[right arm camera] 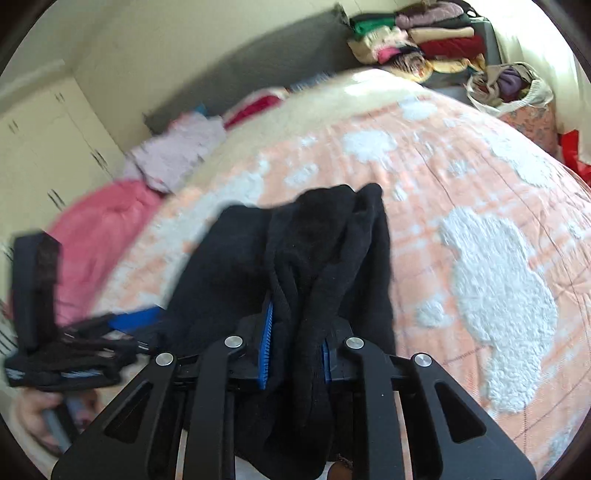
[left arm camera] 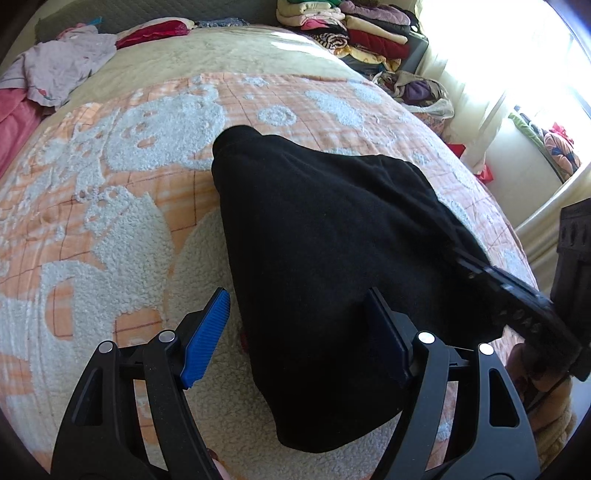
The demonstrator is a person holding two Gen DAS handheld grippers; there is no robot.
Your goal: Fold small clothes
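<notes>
A small black garment (left arm camera: 325,258) lies on the orange and white bedspread (left arm camera: 122,206). In the left wrist view my left gripper (left arm camera: 295,325) is open, its blue pads apart over the garment's near edge, the right pad resting on the cloth. My right gripper (right arm camera: 295,347) is shut on a bunched fold of the black garment (right arm camera: 314,258), which drapes over and between its fingers. The right gripper also shows in the left wrist view (left arm camera: 517,299) at the garment's right edge. The left gripper shows blurred at the left of the right wrist view (right arm camera: 122,325).
A lilac garment (left arm camera: 62,66) and a pink one (left arm camera: 14,114) lie at the bed's far left. Stacks of folded clothes (left arm camera: 362,26) sit at the far end. A bag of clothes (right arm camera: 509,88) stands by the bed's right side near the bright window.
</notes>
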